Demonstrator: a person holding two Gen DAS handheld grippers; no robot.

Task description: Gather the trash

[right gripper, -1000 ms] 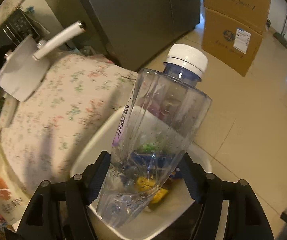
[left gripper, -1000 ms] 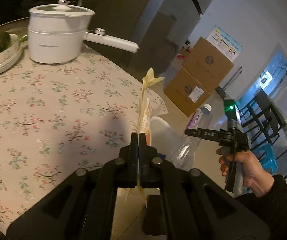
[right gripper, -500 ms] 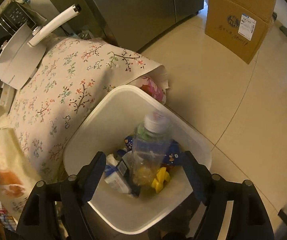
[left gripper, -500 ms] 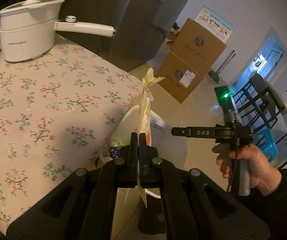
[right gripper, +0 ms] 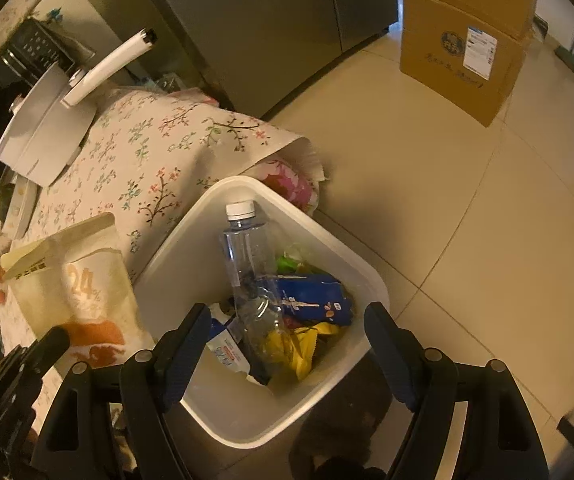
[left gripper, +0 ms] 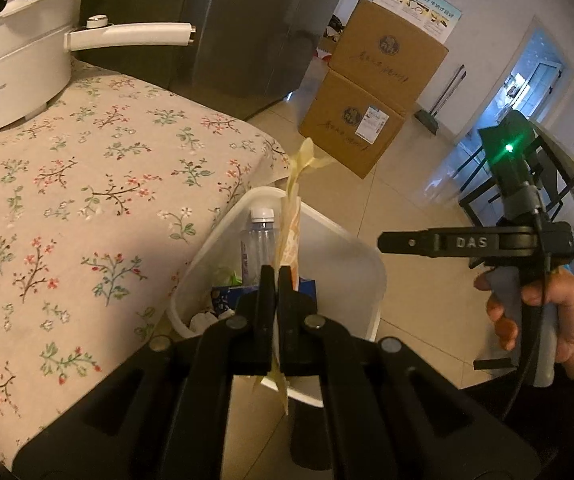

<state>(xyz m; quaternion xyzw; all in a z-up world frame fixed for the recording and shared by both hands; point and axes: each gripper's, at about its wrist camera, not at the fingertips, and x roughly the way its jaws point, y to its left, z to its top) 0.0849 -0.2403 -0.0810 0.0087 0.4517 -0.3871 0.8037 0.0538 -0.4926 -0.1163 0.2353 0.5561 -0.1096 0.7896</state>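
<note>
The bag [left gripper: 291, 236] is kept clamped in the left gripper [left gripper: 277, 280] above the bin [left gripper: 371, 264] for dropping, while the right gripper [right gripper: 287, 344] is held apart, empty.

A cream snack bag [left gripper: 291, 216] hangs upright over the white bin [right gripper: 191, 248] holding a clear bottle [right gripper: 247, 248] and wrappers [right gripper: 311, 300].

Clear glossy plastic bottle [right gripper: 247, 256] in a smooth white plastic bin [right gripper: 223, 208]; matt floral cloth covers the bench [left gripper: 87, 184]; brown cardboard boxes [left gripper: 371, 108] on glossy floor tiles [right gripper: 467, 208].
</note>
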